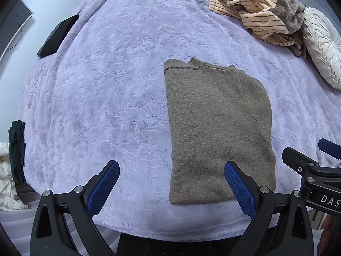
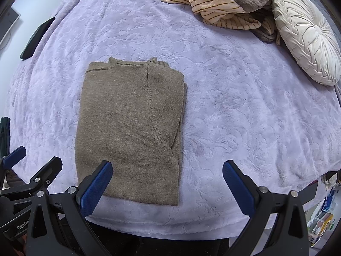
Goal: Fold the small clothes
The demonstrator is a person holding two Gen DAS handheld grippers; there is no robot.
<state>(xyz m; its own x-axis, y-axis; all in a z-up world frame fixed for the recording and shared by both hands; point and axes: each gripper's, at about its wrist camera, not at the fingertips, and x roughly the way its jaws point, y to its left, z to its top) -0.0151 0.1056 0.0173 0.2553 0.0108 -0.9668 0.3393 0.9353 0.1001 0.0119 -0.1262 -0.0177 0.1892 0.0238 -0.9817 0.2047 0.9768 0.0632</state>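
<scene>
Lavender plush with an embossed floral pattern — a bedspread point(image 1: 106, 85) — covers the whole work surface. At its far left edge lies a dark flat item point(image 1: 57, 36); it cannot be identified. Lower down on the left edge, dark green fabric point(image 1: 17, 149) hangs beside the bed.

Left gripper point(image 1: 171, 183): jaws spread wide, holding nothing. Its left finger is over bare bedspread; its right finger overlaps the near left part of the sweater in the left wrist view, and contact cannot be confirmed.

Olive-brown knit sweater point(image 2: 130, 128): lies flat on the bedspread near the front edge, folded into a narrow upright rectangle, neckline at the far end, one sleeve seam curving down the right side.

Right gripper point(image 2: 167, 181): jaws likewise released and empty. Its left finger overlaps the sweater's near left corner; its right finger is over bare bedspread, well apart from the sweater.

Far right — a crumpled striped peach-and-grey garment point(image 2: 215, 6) lies against a round pleated cream cushion point(image 2: 307, 42).
</scene>
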